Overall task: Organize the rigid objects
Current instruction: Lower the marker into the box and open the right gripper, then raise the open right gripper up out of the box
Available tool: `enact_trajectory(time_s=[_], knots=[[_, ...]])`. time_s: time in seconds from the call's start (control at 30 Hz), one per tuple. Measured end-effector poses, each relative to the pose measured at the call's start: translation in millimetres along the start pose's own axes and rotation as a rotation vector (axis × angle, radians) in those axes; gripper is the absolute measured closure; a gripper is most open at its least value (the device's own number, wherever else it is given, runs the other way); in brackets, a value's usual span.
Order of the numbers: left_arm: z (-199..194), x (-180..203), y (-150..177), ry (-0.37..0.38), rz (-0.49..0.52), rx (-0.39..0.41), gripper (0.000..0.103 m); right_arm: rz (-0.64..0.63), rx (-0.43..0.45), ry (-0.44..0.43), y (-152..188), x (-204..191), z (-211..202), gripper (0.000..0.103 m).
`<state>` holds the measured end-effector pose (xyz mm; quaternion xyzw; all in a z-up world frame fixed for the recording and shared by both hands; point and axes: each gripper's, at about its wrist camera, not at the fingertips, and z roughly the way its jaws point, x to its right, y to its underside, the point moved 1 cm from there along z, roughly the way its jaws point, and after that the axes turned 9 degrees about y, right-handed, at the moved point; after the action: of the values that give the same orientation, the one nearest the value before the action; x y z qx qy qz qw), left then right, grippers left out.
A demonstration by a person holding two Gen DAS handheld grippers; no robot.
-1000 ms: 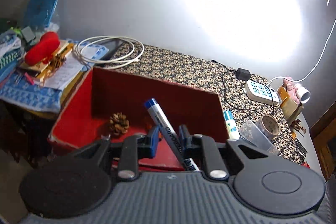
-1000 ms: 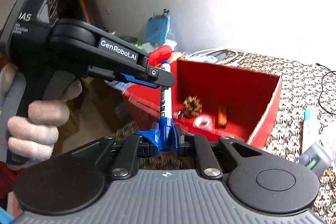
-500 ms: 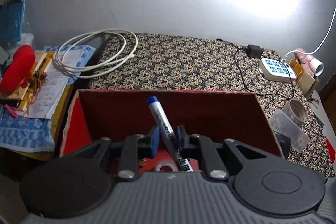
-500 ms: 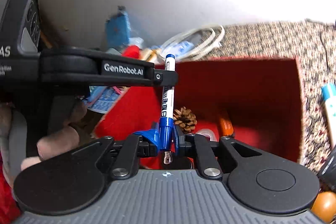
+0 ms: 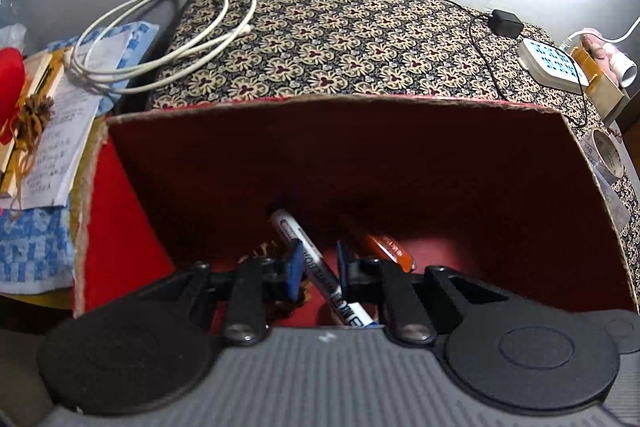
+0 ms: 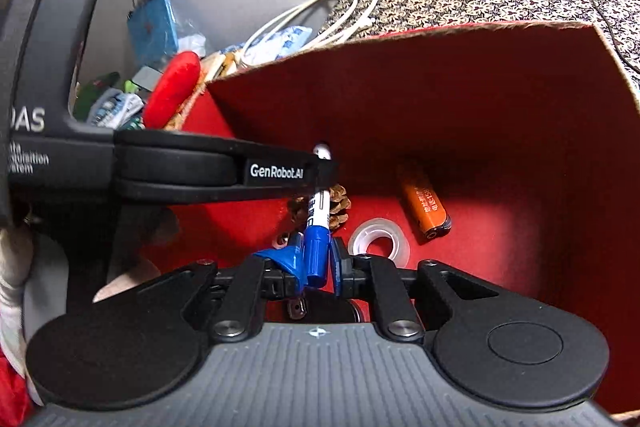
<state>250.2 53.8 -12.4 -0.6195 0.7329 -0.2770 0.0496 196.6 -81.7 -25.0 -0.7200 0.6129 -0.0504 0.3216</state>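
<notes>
Both grippers have sunk deep into the red cardboard box [image 5: 592, 187], so its floor now fills most of each view. Left gripper [image 5: 318, 267] clamps the white marker [image 5: 316, 263] mid-barrel, right gripper [image 6: 316, 265] is closed on its blue cap; the marker's far tip is lost in shadow. At 1 o'clock lie a glossy orange cylinder [image 6: 424, 205] and a clear tape ring [image 6: 378, 237]; a scaly pinecone [image 6: 340, 205] is half hidden.
</notes>
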Motion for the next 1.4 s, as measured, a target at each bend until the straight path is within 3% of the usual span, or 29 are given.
enact_trajectory(time_s=[0.37,0.63,0.83,1.03,1.07,1.4], knots=[[2,-3,-2,0.022,-0.02,-0.013,0.086,-0.039,0.018,0.032,0,-7,6,0.103],[-4,-2,1,-0.026,-0.026,0.034,0.08,0.002,0.022,0.019,-1,-2,4,0.103],[-9,-1,3,-0.06,-0.026,0.072,0.078,0.003,0.077,0.089,-2,0,-5,0.103],[-14,4,5,-0.104,-0.011,0.117,0.064,-0.015,0.141,0.206,-4,12,-15,0.103],[-14,5,5,-0.114,-0.004,0.124,0.063,-0.006,0.146,0.217,-3,16,-16,0.099],[-16,7,5,-0.152,0.004,0.144,0.053,0.053,0.163,0.214,0,31,-19,0.099]])
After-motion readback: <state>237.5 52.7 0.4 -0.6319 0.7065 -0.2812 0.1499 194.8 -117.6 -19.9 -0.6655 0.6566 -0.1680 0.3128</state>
